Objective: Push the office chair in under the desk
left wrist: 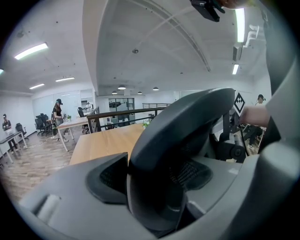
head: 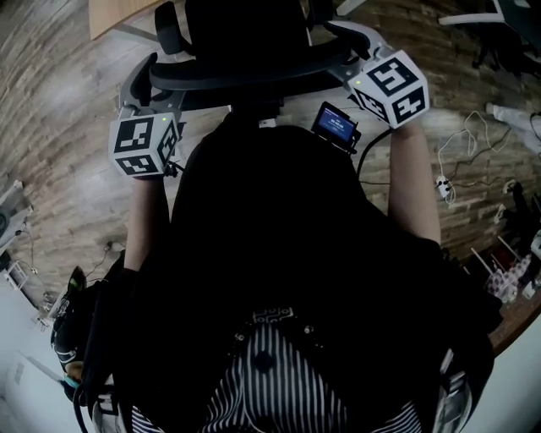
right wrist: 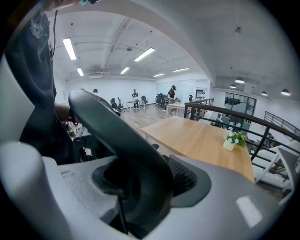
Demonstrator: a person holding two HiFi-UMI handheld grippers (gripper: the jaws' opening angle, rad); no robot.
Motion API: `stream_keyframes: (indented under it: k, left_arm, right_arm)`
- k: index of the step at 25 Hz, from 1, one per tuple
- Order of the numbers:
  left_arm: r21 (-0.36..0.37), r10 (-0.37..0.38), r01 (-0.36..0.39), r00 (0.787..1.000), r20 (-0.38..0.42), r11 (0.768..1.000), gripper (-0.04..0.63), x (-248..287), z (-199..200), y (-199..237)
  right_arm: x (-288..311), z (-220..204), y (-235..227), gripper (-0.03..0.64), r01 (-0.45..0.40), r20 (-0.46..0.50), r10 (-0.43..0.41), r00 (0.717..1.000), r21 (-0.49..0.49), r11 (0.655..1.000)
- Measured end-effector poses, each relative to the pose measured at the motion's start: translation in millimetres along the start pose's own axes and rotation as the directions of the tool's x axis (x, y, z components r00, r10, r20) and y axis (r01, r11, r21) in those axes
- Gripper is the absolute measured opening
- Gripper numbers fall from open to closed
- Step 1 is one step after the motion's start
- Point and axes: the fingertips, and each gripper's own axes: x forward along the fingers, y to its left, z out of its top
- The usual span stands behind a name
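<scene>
The black office chair (head: 245, 51) stands right in front of me, its curved back rim (head: 254, 76) running across the head view. My left gripper (head: 150, 83) is shut on the left end of that rim (left wrist: 183, 126), which passes between its ribbed pads (left wrist: 111, 177). At the rim's right end (right wrist: 117, 126) my right gripper (head: 353, 52) is likewise shut, with a ribbed pad (right wrist: 183, 177) against it. The wooden desk (head: 110, 13) lies beyond the chair; its top (left wrist: 105, 140) also shows in the right gripper view (right wrist: 206, 140). The chair's seat and base are hidden.
A small potted plant (right wrist: 234, 139) stands on the desk's far side. Cables and a power strip (head: 445, 184) lie on the wood floor at the right. Another chair's base (head: 499, 34) is at top right. A dark railing (right wrist: 234, 112) runs behind the desk.
</scene>
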Motion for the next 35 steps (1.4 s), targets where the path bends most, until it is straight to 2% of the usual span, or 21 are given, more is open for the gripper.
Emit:
stream_keyframes:
  k: [8,16,23,30,35]
  left_arm:
    - [-0.016,0.040,-0.040,0.998,0.039,0.999,0.308,20,9,11]
    - [0.013,0.023,-0.024,0.999,0.049,1.000,0.302,49,27,39]
    - [0.069,-0.016,0.014,0.999,0.037,0.998,0.284,80,40,54]
    - [0.095,-0.038,0.034,0.999,0.035,0.995,0.276,104,53,63]
    - [0.105,-0.051,0.050,0.999,0.008,0.993,0.278,125,67,74]
  right_arm:
    - [12,5,-25,0.252,-0.019,0.002,0.019,1.000,0.036,0.999]
    - [33,19,-53,0.250,-0.029,0.001,0.029,1.000,0.067,0.997]
    - [47,29,-78,0.238,-0.038,-0.007,0.039,0.999,0.078,0.996]
    - [56,36,-102,0.232,-0.038,-0.022,0.040,0.999,0.067,0.997]
    - [63,47,-119,0.219,-0.017,-0.060,0.017,0.998,0.008,1.000]
